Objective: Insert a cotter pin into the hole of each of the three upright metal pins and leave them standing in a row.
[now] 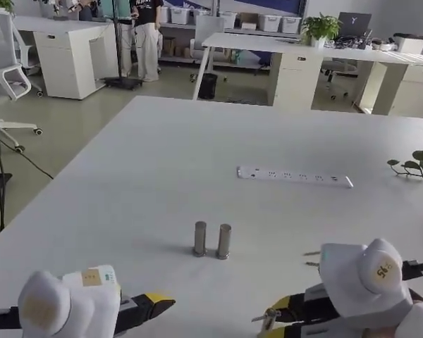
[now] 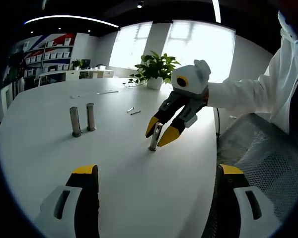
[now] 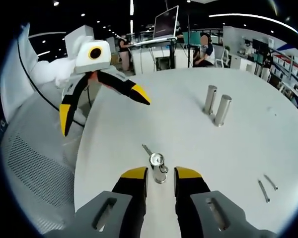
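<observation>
Pins sit mid-table, with the bare white table (image 1: 141,169) open all round them; its edges lie well away except the near one, which is close under both tools. At the left, the left gripper (image 1: 155,304) hangs by that near edge, at 7 o'clock from the pair, with its jaws spread wide and nothing between them. The two standing pins (image 1: 199,238) are upright, just beside each other but not touching, their long axes vertical. At 5 o'clock from them the right gripper (image 1: 273,317) pinches the third pin (image 3: 156,161) between its yellow tips. That pin is nearly upright, leaning a little, with its foot at the table. A cotter pin (image 3: 146,148) passes through it near the top, lying roughly level, its thin end pointing toward 9 o'clock in the head view. Two loose cotter pins (image 1: 311,253) lie flat at 3 o'clock from the pair, near the right gripper. A power strip (image 1: 295,176) lies well apart at 1 o'clock, and plant leaves (image 1: 416,163) reach in at the right edge
</observation>
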